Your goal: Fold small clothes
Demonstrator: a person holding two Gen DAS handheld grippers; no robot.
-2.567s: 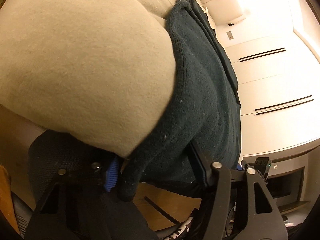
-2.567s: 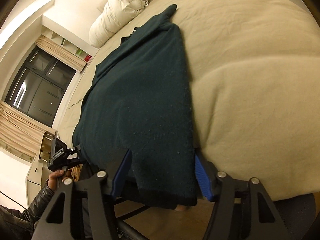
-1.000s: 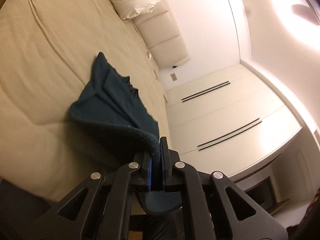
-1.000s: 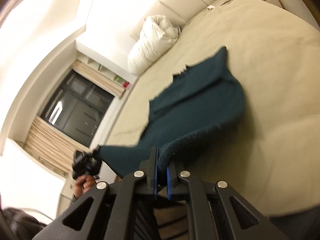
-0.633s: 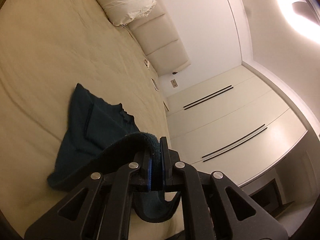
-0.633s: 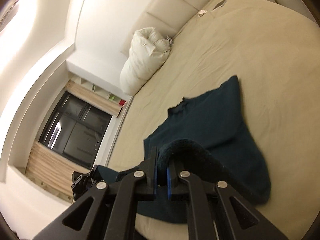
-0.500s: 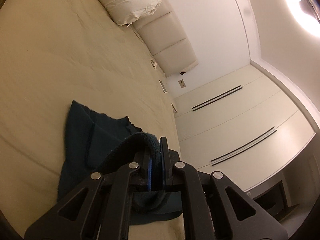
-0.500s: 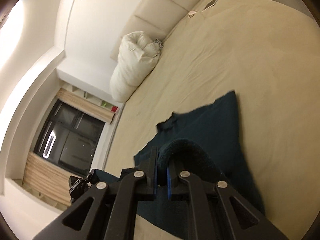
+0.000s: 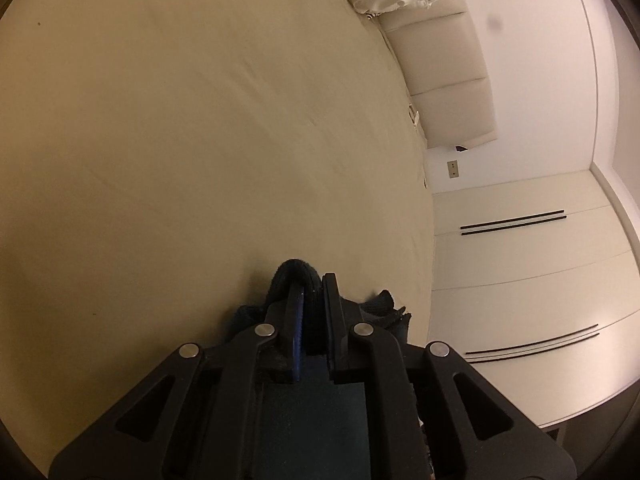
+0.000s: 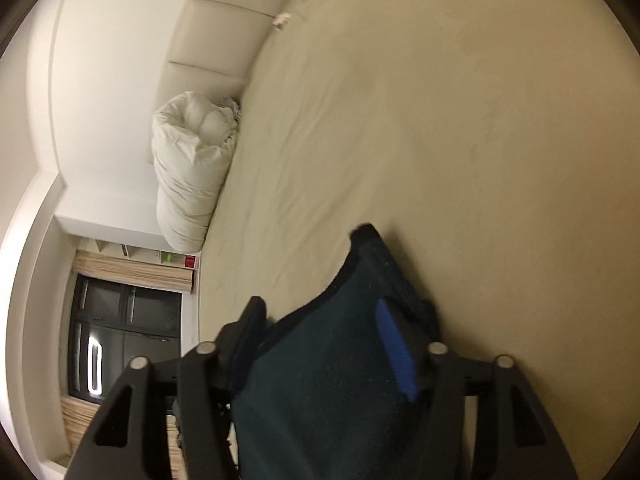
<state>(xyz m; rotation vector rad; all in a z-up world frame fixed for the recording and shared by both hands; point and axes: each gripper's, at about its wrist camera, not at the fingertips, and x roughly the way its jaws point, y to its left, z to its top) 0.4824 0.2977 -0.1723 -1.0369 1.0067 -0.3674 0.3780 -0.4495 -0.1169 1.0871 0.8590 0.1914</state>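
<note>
the dark teal garment (image 10: 332, 368) lies on the beige bed (image 10: 460, 120), near its edge. the left gripper (image 9: 313, 300) is nearly closed, pinching a fold of it as its jaws begin opening. the right gripper (image 10: 320, 320) is opening, cloth loose between its fingers.

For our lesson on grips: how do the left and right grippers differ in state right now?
The left gripper has its fingers nearly together, pinching a fold of the dark green garment; the right gripper has its fingers spread wide and opening, cloth lying loose between them. Both sit low over the beige bed, and both have blue pads.
</note>
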